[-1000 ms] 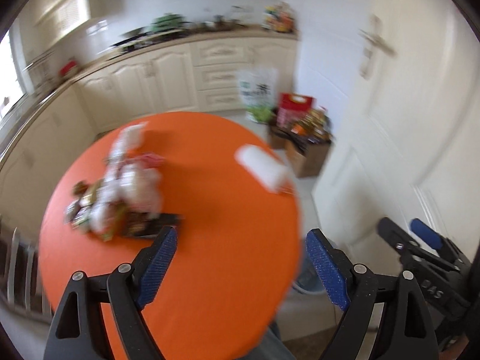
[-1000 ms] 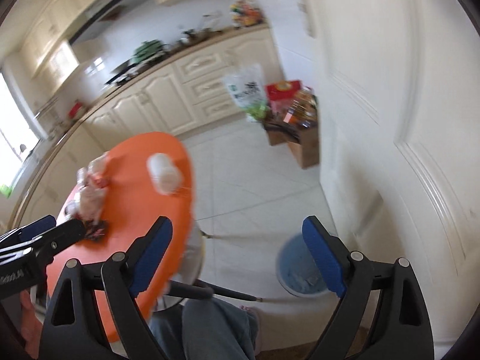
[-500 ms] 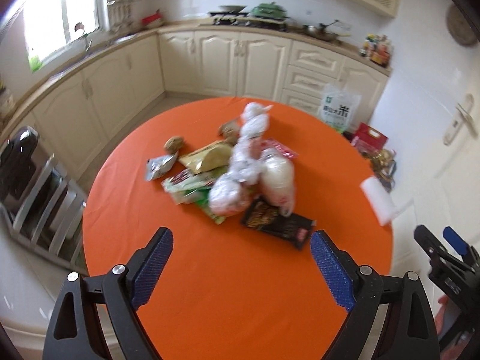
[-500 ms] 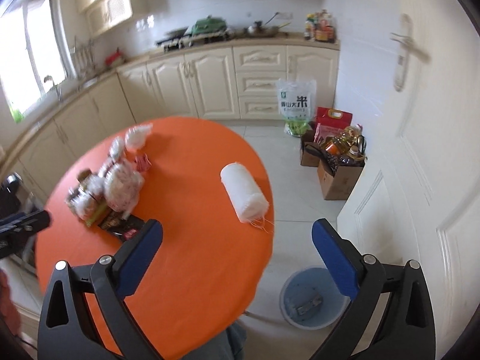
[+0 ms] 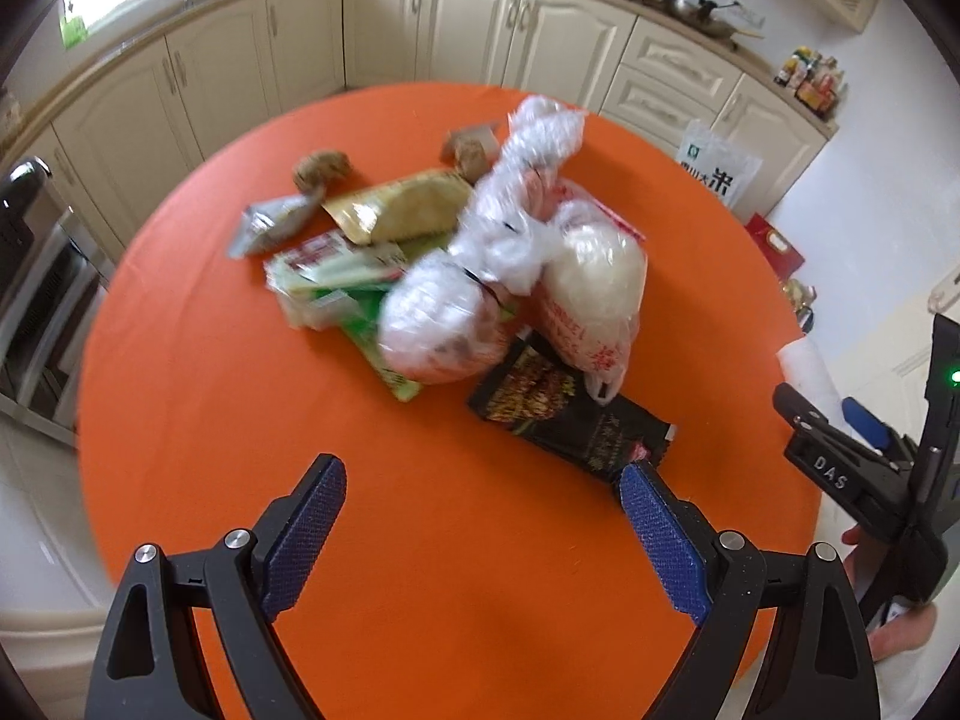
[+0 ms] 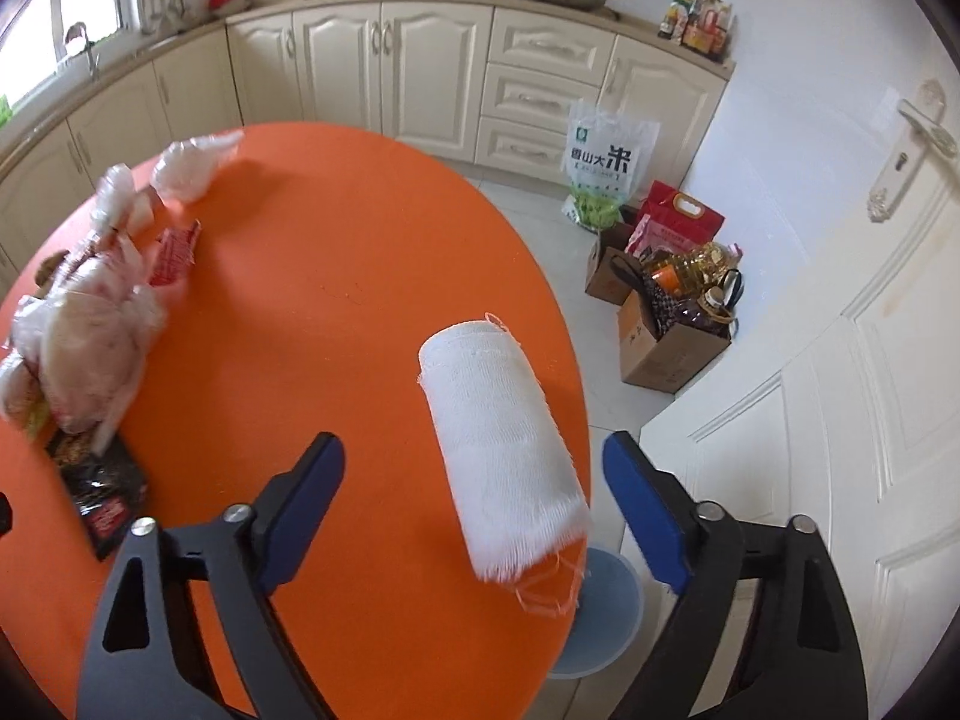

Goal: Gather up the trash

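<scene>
Kitchen, cream cabinets (image 6: 384, 66) along the far wall; round orange table (image 5: 420, 540) in front.

Change since half a second ago: both cameras sit closer to the table. In the left view the trash pile has grown larger and the black packet now reaches the right finger. In the right view the white roll has come from ahead of the gripper to between its fingers.

Left gripper (image 5: 483, 498): jaws wide apart, holding nothing, above bare cloth. Trash pile (image 5: 456, 264) lies ahead of the fingertips, mid-table: clear bags, tan pouch (image 5: 402, 207), green wrappers (image 5: 336, 288), silver sachet (image 5: 270, 228). Black packet (image 5: 564, 414) is nearest, its corner just beside the right fingertip.

Right gripper (image 6: 474, 483): jaws wide apart, holding nothing. White roll (image 6: 501, 438) lies at the table's right edge, lengthwise between the fingers, touching neither; frayed threads hang from its near end.

Blue bin (image 6: 600, 618) stands on the floor below that edge, partly hidden by the table. Rice bag (image 6: 606, 168) and open boxes (image 6: 666, 330) stand by the door (image 6: 840, 420).
</scene>
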### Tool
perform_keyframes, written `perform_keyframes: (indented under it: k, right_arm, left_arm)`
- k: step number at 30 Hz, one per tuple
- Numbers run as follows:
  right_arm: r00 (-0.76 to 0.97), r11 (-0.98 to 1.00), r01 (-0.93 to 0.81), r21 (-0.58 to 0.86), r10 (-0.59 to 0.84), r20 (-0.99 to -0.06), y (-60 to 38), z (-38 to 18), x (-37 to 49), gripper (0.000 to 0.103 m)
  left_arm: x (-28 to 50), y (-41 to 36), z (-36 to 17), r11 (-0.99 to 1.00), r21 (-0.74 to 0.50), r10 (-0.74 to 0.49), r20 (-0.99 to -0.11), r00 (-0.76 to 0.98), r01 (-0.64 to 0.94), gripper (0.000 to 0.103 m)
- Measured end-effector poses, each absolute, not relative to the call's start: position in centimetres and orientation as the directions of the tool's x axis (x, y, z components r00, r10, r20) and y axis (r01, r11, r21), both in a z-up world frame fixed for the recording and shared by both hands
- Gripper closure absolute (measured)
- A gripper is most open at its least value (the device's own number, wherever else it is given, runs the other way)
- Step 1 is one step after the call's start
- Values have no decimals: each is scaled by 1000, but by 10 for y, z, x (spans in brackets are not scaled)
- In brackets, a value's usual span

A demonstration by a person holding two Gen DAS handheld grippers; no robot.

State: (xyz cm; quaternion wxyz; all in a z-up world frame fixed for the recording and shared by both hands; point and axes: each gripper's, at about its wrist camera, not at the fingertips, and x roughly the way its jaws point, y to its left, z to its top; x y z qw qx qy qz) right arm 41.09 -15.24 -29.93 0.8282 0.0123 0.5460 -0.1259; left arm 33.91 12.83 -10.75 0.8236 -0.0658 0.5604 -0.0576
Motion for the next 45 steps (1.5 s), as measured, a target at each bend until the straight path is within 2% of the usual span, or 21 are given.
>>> perform_keyframes:
  k: [5, 7, 9, 18, 22, 24, 26, 29, 30, 33, 39, 45]
  right_arm:
    - [365, 970, 231, -72, -155, -918, -167, -310, 414, 44]
    - [371, 974, 225, -40, -123, -921, -168, -310, 414, 58]
    - [374, 974, 226, -20, -106, -921, -171, -309, 413, 66]
    - [433, 984, 141, 112, 40, -901, -158, -296, 402, 67]
    - [465, 983, 110, 150, 82, -881, -151, -284, 401, 67]
    - [476, 982, 109, 155, 86, -875, -151, -280, 402, 67]
    - [483, 979, 109, 170, 97, -870, -150, -278, 400, 67]
    - [482, 978, 112, 175, 100, -870, -152, -279, 398, 67]
    - [479, 977, 116, 178, 102, -872, -152, -280, 397, 67]
    - [469, 971, 134, 196, 112, -876, -155, -283, 393, 67]
    - [464, 964, 169, 206, 106, -879, -154, -283, 380, 67]
    - [473, 962, 182, 202, 95, -876, -140, -271, 367, 67]
  left_arm:
    - [353, 114, -122, 975, -215, -185, -923, 337, -53, 13]
    - [360, 107, -126, 973, -219, -183, -925, 332, -74, 13]
    - [365, 98, -132, 970, -225, -184, -929, 320, -96, 13]
    - [387, 76, -156, 949, -146, -51, -946, 320, -280, 13]
    - [390, 64, -159, 952, -90, 14, -943, 333, -293, 15]
    - [390, 56, -160, 959, -40, 60, -940, 337, -282, 22]
    - [388, 53, -161, 965, -21, 76, -932, 355, -261, 37]
    - [383, 51, -163, 978, -23, 57, -926, 374, -207, 61]
    - [383, 52, -163, 982, -33, 40, -926, 376, -186, 65]
    - [383, 58, -162, 991, -67, -18, -927, 376, -117, 84]
    - [386, 69, -165, 999, -28, -40, -922, 385, 35, 95]
    - [367, 83, -151, 994, -6, -53, -907, 417, 113, 99]
